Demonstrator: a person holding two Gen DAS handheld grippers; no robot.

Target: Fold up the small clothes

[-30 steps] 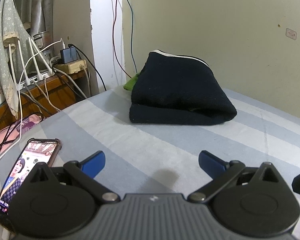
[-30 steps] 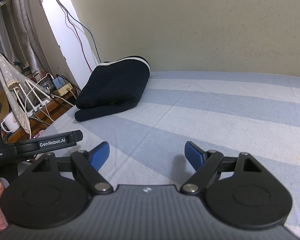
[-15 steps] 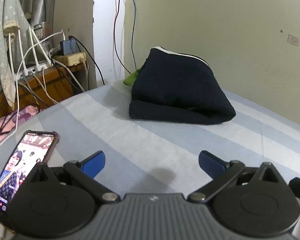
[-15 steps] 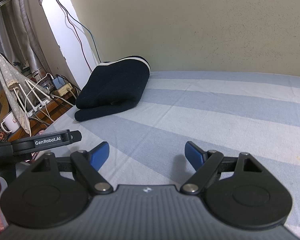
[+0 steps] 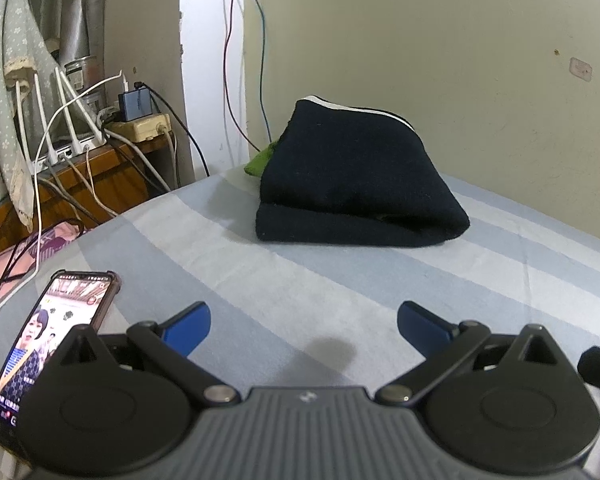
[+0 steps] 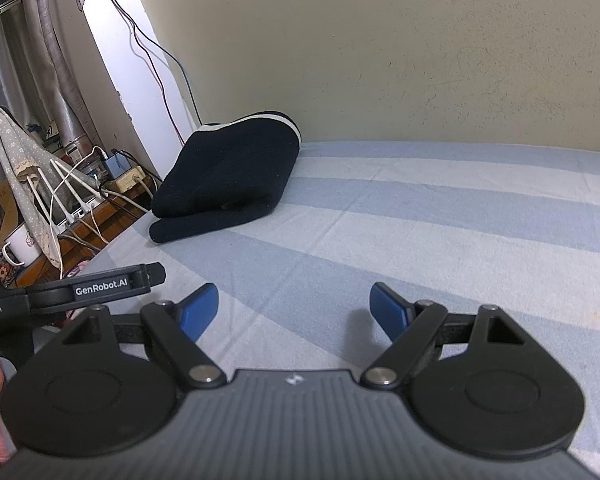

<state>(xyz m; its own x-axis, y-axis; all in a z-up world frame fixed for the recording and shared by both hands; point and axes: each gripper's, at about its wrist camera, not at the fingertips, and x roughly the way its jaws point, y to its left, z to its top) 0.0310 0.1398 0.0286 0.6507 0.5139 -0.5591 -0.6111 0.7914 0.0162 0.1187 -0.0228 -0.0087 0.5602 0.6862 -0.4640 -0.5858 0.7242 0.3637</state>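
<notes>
A folded dark navy garment (image 5: 352,184) with a white stripe lies on the blue-and-white striped bed sheet (image 5: 300,288) near the wall; it also shows in the right wrist view (image 6: 228,184). A bit of green cloth (image 5: 262,162) peeks out behind it. My left gripper (image 5: 304,322) is open and empty, low over the sheet, well short of the garment. My right gripper (image 6: 294,306) is open and empty over the sheet to the right. The left gripper's body (image 6: 100,286) shows at the right view's left edge.
A phone (image 5: 48,340) with a lit screen lies on the bed at the left. A wooden shelf (image 5: 80,168) with a router, power strip and cables stands left of the bed. A yellowish wall (image 6: 420,60) runs behind the bed.
The left wrist view shifted slightly; the garment and phone look a little different in position. The right gripper stayed still. Both grippers stayed open.
</notes>
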